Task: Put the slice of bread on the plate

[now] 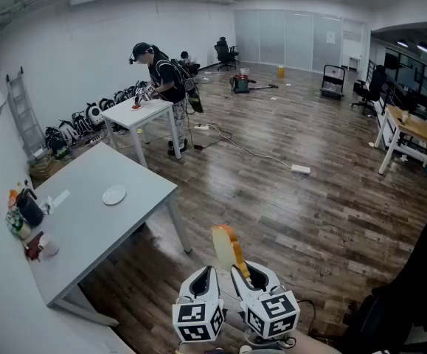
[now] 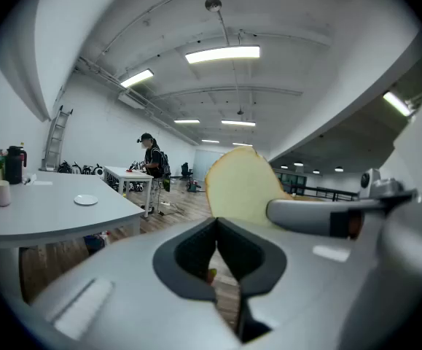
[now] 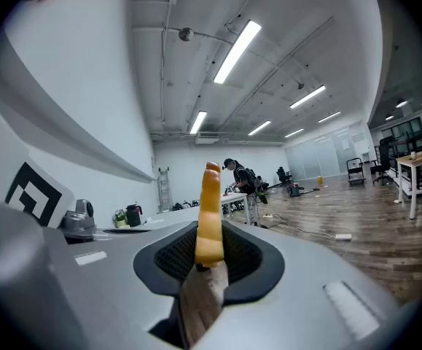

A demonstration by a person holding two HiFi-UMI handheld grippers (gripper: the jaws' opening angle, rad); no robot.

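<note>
The slice of bread (image 1: 226, 245) stands on edge, pale with an orange-brown crust, in my right gripper (image 1: 241, 271), which is shut on its lower end. The right gripper view shows the slice (image 3: 211, 210) edge-on between the dark pads (image 3: 243, 257). My left gripper (image 1: 205, 273) is close beside it on the left, shut with nothing in it; its view shows the bread's flat face (image 2: 243, 188) to the right. Both grippers hang over the wooden floor at the bottom of the head view. The small white plate (image 1: 113, 195) lies on the grey table (image 1: 88, 227), far to the left; it also appears as the plate (image 2: 86, 200).
A black jug (image 1: 29, 206), bottles and a cup (image 1: 47, 248) stand at the grey table's left end. A person (image 1: 165, 76) works at a white table (image 1: 143, 113) further back. A power strip (image 1: 300, 169) and cable lie on the floor. A black chair (image 1: 412, 293) is at lower right.
</note>
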